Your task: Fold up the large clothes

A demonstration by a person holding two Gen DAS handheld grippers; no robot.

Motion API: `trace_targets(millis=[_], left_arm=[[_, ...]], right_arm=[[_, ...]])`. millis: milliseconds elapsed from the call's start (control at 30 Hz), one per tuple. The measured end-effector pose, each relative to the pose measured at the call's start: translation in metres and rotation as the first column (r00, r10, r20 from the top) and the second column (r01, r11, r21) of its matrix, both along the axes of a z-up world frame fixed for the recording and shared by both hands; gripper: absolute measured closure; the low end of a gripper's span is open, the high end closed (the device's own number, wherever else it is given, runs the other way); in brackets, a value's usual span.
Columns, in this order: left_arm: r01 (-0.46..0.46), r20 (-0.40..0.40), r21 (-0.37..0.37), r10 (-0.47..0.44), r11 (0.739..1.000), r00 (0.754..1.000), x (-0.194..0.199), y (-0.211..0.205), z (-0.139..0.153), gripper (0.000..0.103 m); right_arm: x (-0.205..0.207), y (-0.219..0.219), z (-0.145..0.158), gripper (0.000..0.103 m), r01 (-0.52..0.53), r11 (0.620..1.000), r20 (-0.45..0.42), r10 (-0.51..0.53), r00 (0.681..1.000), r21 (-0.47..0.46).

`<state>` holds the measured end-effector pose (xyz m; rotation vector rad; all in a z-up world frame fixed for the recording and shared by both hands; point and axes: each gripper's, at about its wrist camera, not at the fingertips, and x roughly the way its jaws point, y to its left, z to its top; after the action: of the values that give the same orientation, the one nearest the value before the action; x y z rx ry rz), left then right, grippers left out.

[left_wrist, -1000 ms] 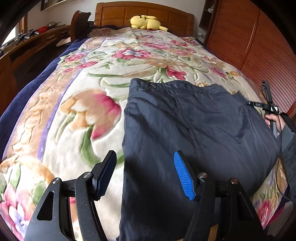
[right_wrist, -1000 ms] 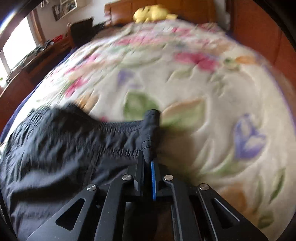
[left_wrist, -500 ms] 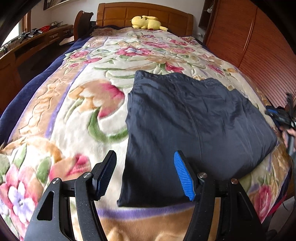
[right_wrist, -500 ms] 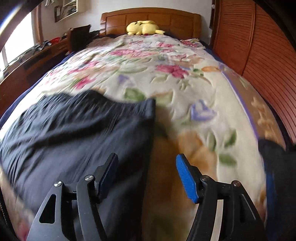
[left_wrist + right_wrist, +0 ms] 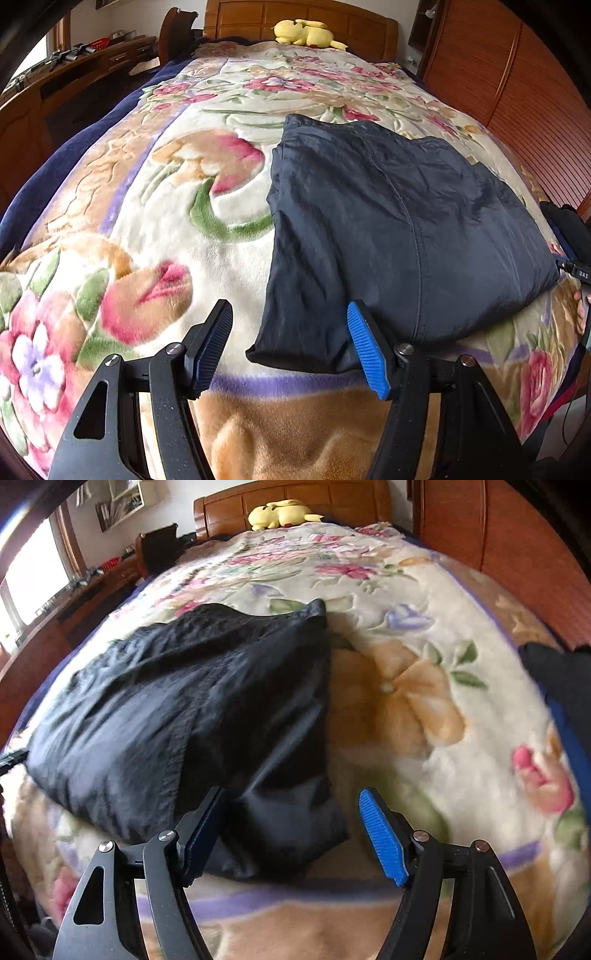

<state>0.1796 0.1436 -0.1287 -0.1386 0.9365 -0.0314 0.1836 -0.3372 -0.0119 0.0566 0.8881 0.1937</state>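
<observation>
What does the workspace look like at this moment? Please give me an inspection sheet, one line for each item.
Surface: bed with a floral blanket.
Job's things: dark garment, folded, lying flat on the blanket.
Clutter: yellow plush toy at the headboard.
Grippers: left gripper open, empty; right gripper jaws have just been opening, nothing pinched, garment corner below them.
Cables: thin dark cable at the right edge.
Surroundings: wooden wardrobe doors, wooden desk, window.

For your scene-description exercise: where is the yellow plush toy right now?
In both wrist views the yellow plush toy lies at the far end of the bed, against the wooden headboard, well beyond the folded dark garment.
</observation>
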Motion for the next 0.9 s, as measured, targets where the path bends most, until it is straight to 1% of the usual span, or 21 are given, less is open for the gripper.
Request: trace_targets(millis=[33,100,133,167,200,233,267,300,333,367,400,467,567,667,900], left_arm=[[-0.003,0.001,0.000,0.003,1.000,1.000,-0.001,0.000,-0.001,0.037],[-0.004,-0.002,0.002,0.004,1.000,1.000,-0.002,-0.001,-0.003,0.037],[-0.002,-0.003,0.004,0.002,1.000,1.000,-0.003,-0.001,-0.005,0.038],[0.001,-0.005,0.000,-0.001,1.000,1.000,-0.002,-0.002,-0.006,0.039],[0.004,-0.004,-0.010,-0.004,1.000,1.000,-0.002,-0.001,-0.007,0.043],[0.009,-0.003,-0.031,-0.010,0.999,1.000,-0.002,0.000,-0.008,0.053],[0.011,-0.005,-0.051,-0.012,0.999,1.000,-0.002,0.000,-0.008,0.063],[0.005,-0.003,-0.058,-0.005,0.998,1.000,-0.002,0.001,-0.008,0.070],[-0.002,0.002,-0.056,0.002,0.998,1.000,-0.002,0.002,-0.007,0.082],[-0.003,0.009,-0.061,0.004,0.998,1.000,-0.003,0.002,-0.005,0.089],[-0.008,0.019,-0.069,0.009,0.998,1.000,-0.005,0.004,-0.001,0.091],[-0.010,0.040,-0.070,0.013,0.997,0.999,-0.008,0.004,0.006,0.095],[-0.003,0.078,-0.055,0.007,0.998,0.997,-0.017,0.000,0.017,0.097],[0.006,0.105,-0.049,0.000,0.999,0.995,-0.026,-0.001,0.026,0.098],[0.034,0.138,-0.057,-0.025,0.998,0.990,-0.064,-0.006,0.042,0.098]], right_arm=[[-0.002,0.001,-0.002,0.028,-0.016,1.000,-0.009,0.017,1.000,0.020],[-0.003,0.005,-0.007,0.029,-0.041,0.999,-0.021,0.041,0.999,0.021],[-0.003,0.006,-0.010,0.034,-0.048,0.999,-0.027,0.049,0.998,0.018],[-0.003,0.007,-0.013,0.037,-0.057,0.998,-0.037,0.058,0.998,0.022],[-0.005,0.007,-0.017,0.043,-0.062,0.998,-0.045,0.063,0.997,0.032],[-0.003,0.006,-0.020,0.052,-0.067,0.997,-0.050,0.069,0.996,0.043],[-0.002,0.006,-0.023,0.056,-0.077,0.995,-0.053,0.080,0.995,0.058],[0.000,0.006,-0.024,0.069,-0.081,0.995,-0.049,0.084,0.995,0.059],[0.000,0.007,-0.024,0.084,-0.085,0.995,-0.044,0.087,0.995,0.052],[-0.001,0.007,-0.022,0.087,-0.092,0.995,-0.032,0.094,0.995,0.046],[-0.002,0.006,-0.020,0.091,-0.096,0.995,-0.018,0.097,0.995,0.039],[-0.007,0.007,-0.015,0.094,-0.100,0.995,0.007,0.100,0.995,0.020],[-0.014,0.008,-0.007,0.096,-0.099,0.995,0.045,0.099,0.994,-0.004],[-0.030,0.007,0.003,0.097,-0.096,0.995,0.083,0.096,0.992,-0.005],[-0.075,0.010,0.012,0.098,-0.109,0.993,0.108,0.113,0.988,-0.040]])
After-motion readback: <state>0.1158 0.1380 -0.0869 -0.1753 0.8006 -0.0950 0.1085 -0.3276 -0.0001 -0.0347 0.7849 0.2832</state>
